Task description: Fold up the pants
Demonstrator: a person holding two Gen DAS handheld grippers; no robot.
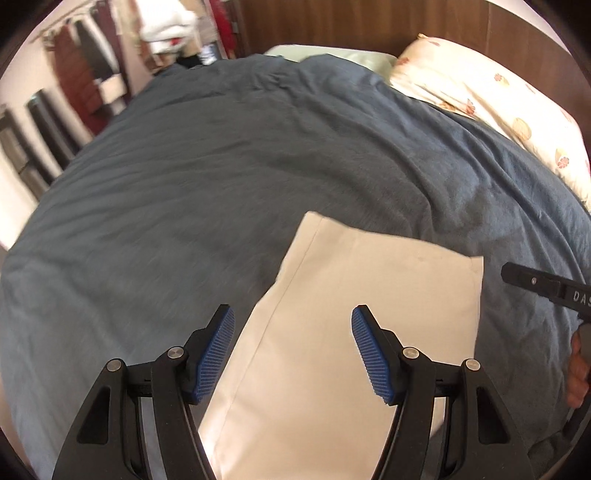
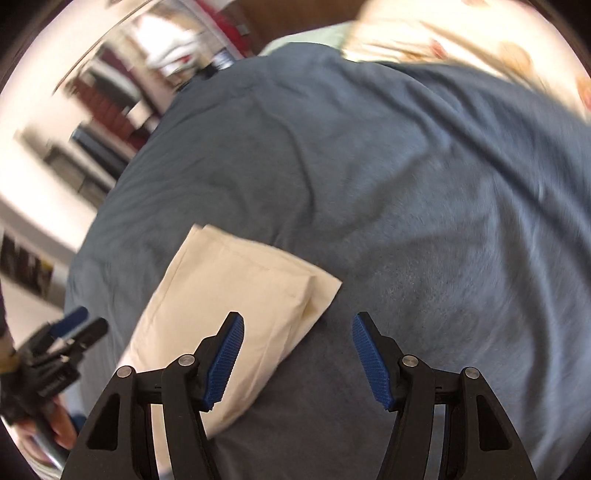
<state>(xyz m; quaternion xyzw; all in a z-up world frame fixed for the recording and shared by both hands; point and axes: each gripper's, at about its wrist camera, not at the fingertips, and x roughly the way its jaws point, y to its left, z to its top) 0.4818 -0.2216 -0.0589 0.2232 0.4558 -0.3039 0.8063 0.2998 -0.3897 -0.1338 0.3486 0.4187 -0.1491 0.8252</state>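
Hovering over the pants (image 1: 354, 332), both tools are empty. Left gripper (image 1: 293, 354): jaws spread wide, nothing between the blue pads (image 1: 216, 354), cream cloth directly below the gap. Right gripper (image 2: 297, 360): jaws likewise spread, gap mostly over bare duvet (image 2: 406, 221), just past the pants' near right edge.

Pants (image 2: 236, 295) lie flat on the duvet as a folded cream rectangle, layered edges visible at the far right corner in the right wrist view.

Judgement: fold looks largely made; the remaining step is probably a final fold or a tidy-up. To do it well, pinch all layers together at the two near corners, lift evenly, carry over to meet the far edge, and lay down without dragging, since the soft duvet will bunch underneath.

Surface: blue-grey duvet (image 1: 221, 184), lightly creased. Beyond the pants, a floral pillow (image 1: 498, 110) and a dark wooden headboard (image 1: 369, 26). Beyond the pants to the left, hanging clothes (image 1: 81, 62), blurred.
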